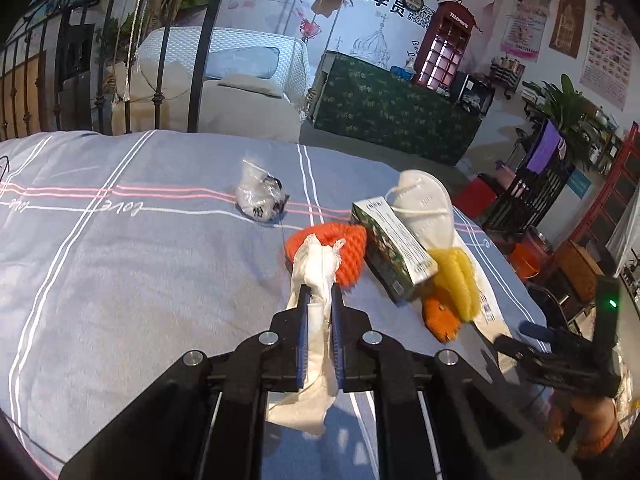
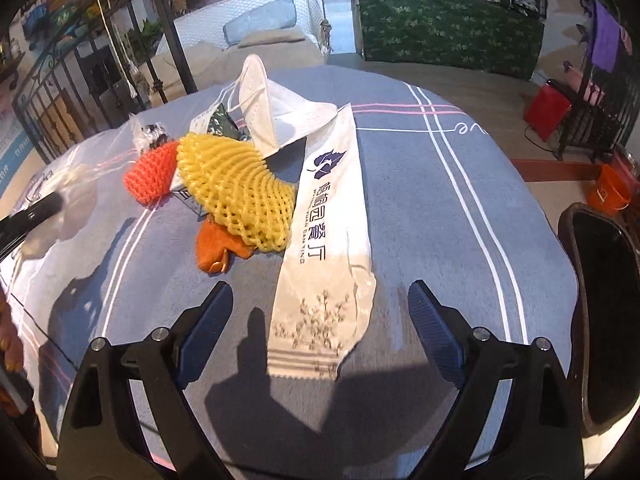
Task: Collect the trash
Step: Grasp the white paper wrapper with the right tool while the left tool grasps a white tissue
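My left gripper (image 1: 320, 292) is shut on a crumpled white tissue (image 1: 316, 268) and holds it above the blue bedspread (image 1: 140, 272). Ahead lie an orange foam net (image 1: 348, 244), a green carton (image 1: 390, 250), a white face mask (image 1: 426, 204), a yellow foam net (image 1: 458, 276), orange peel (image 1: 440, 316) and a crumpled clear bag (image 1: 260, 196). My right gripper (image 2: 320, 304) is open above the near end of a long white wrapper (image 2: 332, 240). The yellow net (image 2: 236, 188), orange net (image 2: 152, 176), peel (image 2: 216, 252) and mask (image 2: 276, 116) lie just beyond it.
A dark bin rim (image 2: 600, 312) stands at the bed's right edge. An orange bucket (image 2: 612, 192) and a red box (image 2: 546, 110) sit on the floor beyond. A metal bed frame (image 1: 200, 40) rises at the back left, and a green-draped counter (image 1: 392, 116) stands behind.
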`<action>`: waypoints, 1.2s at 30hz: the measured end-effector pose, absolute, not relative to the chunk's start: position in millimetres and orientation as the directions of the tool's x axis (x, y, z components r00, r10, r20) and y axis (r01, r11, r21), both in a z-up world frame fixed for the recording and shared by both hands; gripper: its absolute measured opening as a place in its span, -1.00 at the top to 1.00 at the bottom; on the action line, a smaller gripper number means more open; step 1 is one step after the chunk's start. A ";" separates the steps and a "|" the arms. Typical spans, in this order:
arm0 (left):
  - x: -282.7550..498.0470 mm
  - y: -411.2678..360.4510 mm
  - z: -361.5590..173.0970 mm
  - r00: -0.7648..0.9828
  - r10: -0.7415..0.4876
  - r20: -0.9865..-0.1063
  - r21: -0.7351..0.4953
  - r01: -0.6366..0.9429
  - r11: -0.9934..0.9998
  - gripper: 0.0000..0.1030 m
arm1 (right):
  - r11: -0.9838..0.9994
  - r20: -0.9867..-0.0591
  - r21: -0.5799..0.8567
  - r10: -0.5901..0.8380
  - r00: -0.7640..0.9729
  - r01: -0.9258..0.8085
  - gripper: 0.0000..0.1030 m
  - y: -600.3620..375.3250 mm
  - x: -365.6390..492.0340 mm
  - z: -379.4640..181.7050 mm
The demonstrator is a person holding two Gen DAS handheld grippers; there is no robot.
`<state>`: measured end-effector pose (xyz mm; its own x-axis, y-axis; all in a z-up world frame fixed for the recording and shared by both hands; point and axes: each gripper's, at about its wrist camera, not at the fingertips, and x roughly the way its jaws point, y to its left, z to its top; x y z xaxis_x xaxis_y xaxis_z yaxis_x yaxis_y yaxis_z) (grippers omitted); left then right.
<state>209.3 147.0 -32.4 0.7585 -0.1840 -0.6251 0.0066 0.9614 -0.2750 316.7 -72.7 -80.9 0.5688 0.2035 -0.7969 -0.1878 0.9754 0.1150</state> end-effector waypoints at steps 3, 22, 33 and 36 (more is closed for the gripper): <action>202.1 145.6 -36.4 0.749 -0.189 -0.635 -0.271 0.013 0.962 0.80 | 0.979 -0.823 0.085 0.174 0.541 -0.185 -0.56 -67.7 326.3 -87.7; 184.4 118.9 -51.5 0.717 -0.207 -0.666 -0.264 0.034 0.964 0.80 | 0.984 -0.791 0.028 0.131 0.597 -0.178 0.60 -73.1 311.9 -85.5; 178.2 87.6 -55.4 0.699 -0.258 -0.666 -0.278 0.089 0.957 0.80 | 0.984 -0.726 0.089 0.172 0.666 -0.157 0.68 -97.6 276.4 -75.1; 177.9 75.1 -54.4 0.696 -0.282 -0.661 -0.283 0.116 0.952 0.80 | 0.985 -0.702 0.103 0.170 0.692 -0.137 0.69 -112.5 262.6 -68.9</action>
